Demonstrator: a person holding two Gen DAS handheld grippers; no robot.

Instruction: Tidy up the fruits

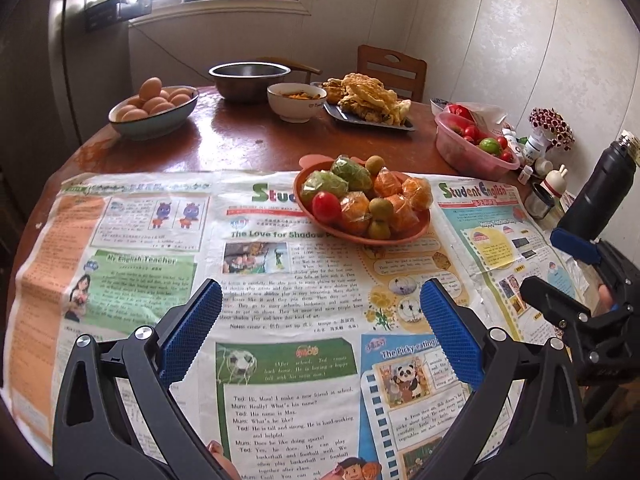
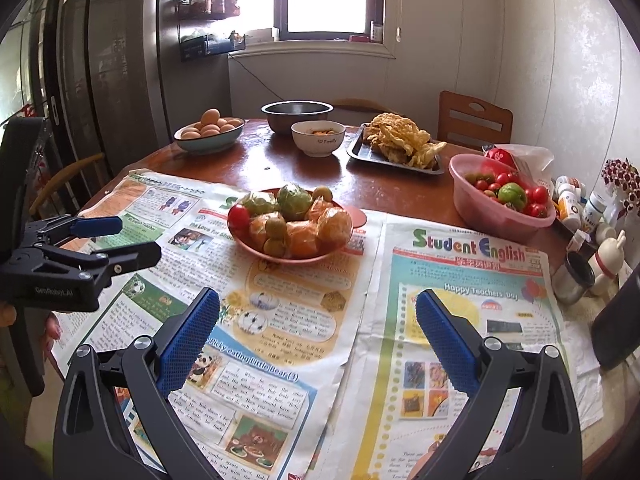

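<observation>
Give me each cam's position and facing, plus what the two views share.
Left wrist: sits on the left tongs, low over the newspaper, facing the fruit plate; its own open blue-padded fingers show, the right tongs enter at right, and a fingertip shows at the bottom edge.
Right wrist: sits on the right tongs, facing the same way from further right; its own open fingers show, with the left tongs at left.
Shared: fruit plate, newspaper, egg bowl, pink tomato basin, window.
</observation>
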